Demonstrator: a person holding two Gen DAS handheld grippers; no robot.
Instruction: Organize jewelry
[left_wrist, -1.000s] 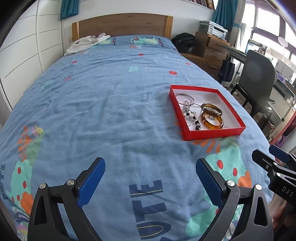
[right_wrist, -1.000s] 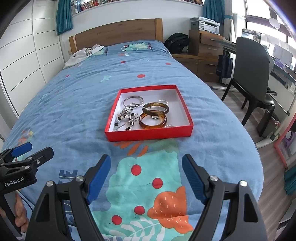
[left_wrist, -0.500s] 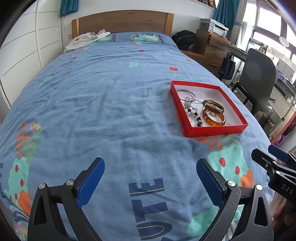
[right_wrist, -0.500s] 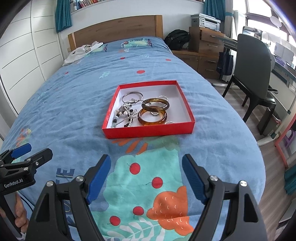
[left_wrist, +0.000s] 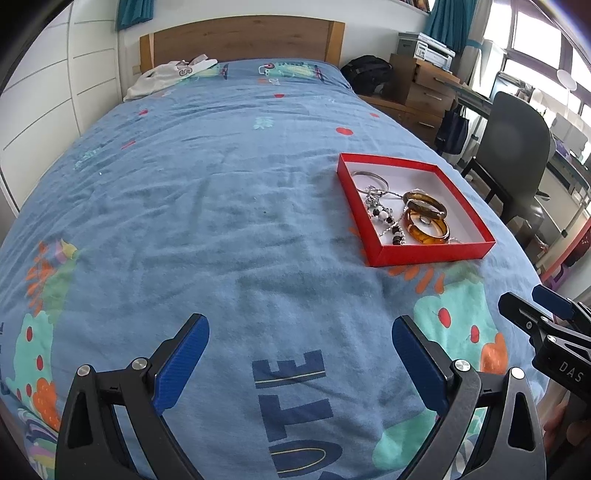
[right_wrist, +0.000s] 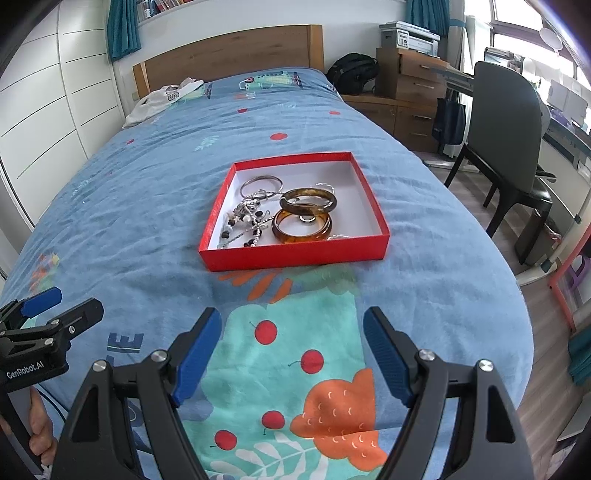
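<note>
We look down a bed (left_wrist: 221, 221) covered with a blue printed blanket (right_wrist: 424, 229), a wooden headboard (right_wrist: 229, 51) at its far end and white cupboard doors (left_wrist: 44, 122) along its left. To the right stand a dark chair (right_wrist: 506, 122) and a wooden chest of drawers (right_wrist: 413, 85).

On the blanket, right of the bed's middle, lies a shallow red box (right_wrist: 295, 254) with a white floor. Its jewelry sits toward the near left: two amber bangles (right_wrist: 303, 225), the darker one leaning on the far edge of the lighter; a plain silver ring-shaped bangle (right_wrist: 262, 184) farther back; and a tangle of beaded chain (right_wrist: 247, 221) to the left, whose separate pieces we cannot tell apart.

Our left gripper (left_wrist: 299, 347) hangs over the near blanket, above printed letters, jaws spread wide with nothing between the blue pads. Our right gripper (right_wrist: 291, 339) hovers over the cherry print just short of the box, equally wide and empty. Both are well apart from the box.
</note>
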